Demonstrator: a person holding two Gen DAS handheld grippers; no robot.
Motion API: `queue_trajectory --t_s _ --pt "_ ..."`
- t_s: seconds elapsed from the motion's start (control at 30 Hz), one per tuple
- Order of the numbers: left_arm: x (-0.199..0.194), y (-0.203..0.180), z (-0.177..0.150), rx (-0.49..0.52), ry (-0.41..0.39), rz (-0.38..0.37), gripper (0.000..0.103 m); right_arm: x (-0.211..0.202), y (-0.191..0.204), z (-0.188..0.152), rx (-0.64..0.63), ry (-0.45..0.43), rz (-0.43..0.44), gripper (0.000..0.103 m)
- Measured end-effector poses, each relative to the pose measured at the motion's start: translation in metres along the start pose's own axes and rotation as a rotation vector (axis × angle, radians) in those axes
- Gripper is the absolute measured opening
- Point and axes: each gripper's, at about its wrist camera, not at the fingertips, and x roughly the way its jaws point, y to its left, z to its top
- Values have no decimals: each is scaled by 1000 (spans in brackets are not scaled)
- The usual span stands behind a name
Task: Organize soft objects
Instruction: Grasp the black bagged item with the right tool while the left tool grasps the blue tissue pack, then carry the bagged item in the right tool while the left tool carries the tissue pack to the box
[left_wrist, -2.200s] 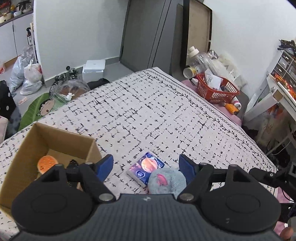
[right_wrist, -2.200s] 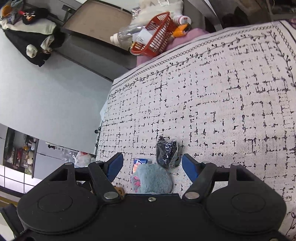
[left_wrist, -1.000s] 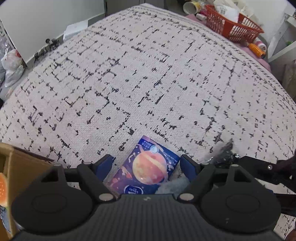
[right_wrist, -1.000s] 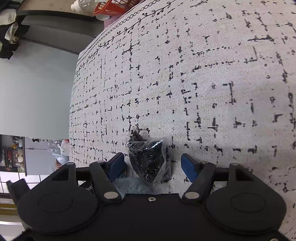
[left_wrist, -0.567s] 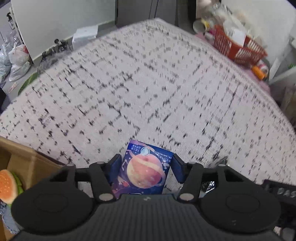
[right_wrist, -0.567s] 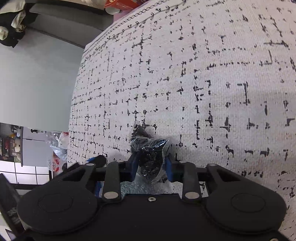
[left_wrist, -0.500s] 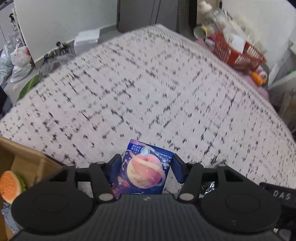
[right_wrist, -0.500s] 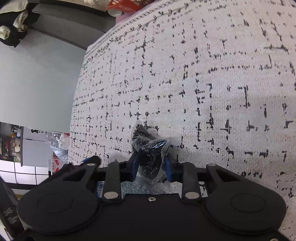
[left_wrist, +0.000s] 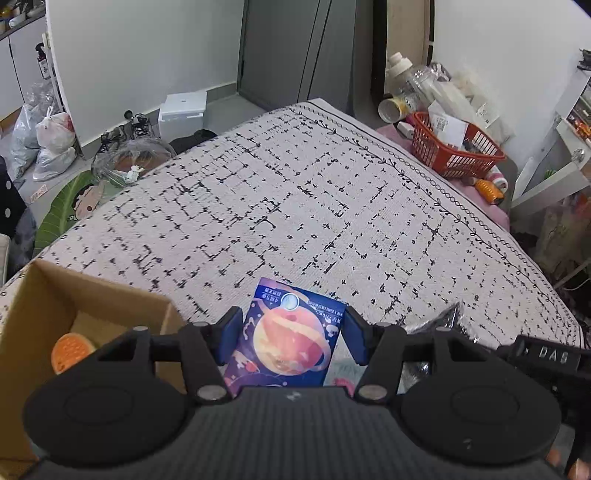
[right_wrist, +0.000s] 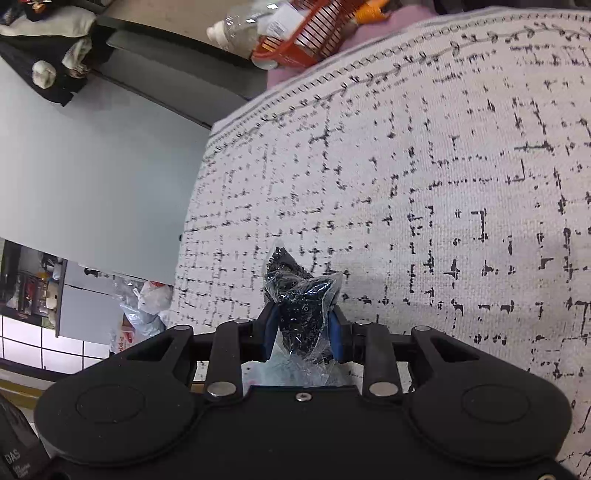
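My left gripper (left_wrist: 291, 334) is shut on a blue packet with an orange planet print (left_wrist: 291, 339) and holds it above the bed. An open cardboard box (left_wrist: 55, 295) stands at lower left with an orange toy (left_wrist: 70, 350) inside. My right gripper (right_wrist: 302, 326) is shut on a clear bag of black bits (right_wrist: 301, 306), lifted off the patterned blanket (right_wrist: 443, 184); the bag's tip also shows in the left wrist view (left_wrist: 439, 321). A grey-blue plush (left_wrist: 341, 373) lies partly hidden under the left gripper.
The black-and-white blanket (left_wrist: 295, 206) covers the bed. A red basket (left_wrist: 454, 147) with bottles and clutter sits at the far right corner. Bags (left_wrist: 51, 140) and a white box (left_wrist: 183, 114) are on the floor at left.
Both grippers closed on their objects, the left on the packet and the right on the bag, then lifted them off the blanket. The left view now shows more of the room and box.
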Motion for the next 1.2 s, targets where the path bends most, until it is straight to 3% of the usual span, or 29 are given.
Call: queue_trajectory --t_s 0.67,1.2 --pt "-99 64 -34 -92 -85 34 57 -36 63 -52 -189 -23 66 29" --pt "-126 126 -47 -154 -105 54 57 -39 119 -93 -335 -3 121 29"
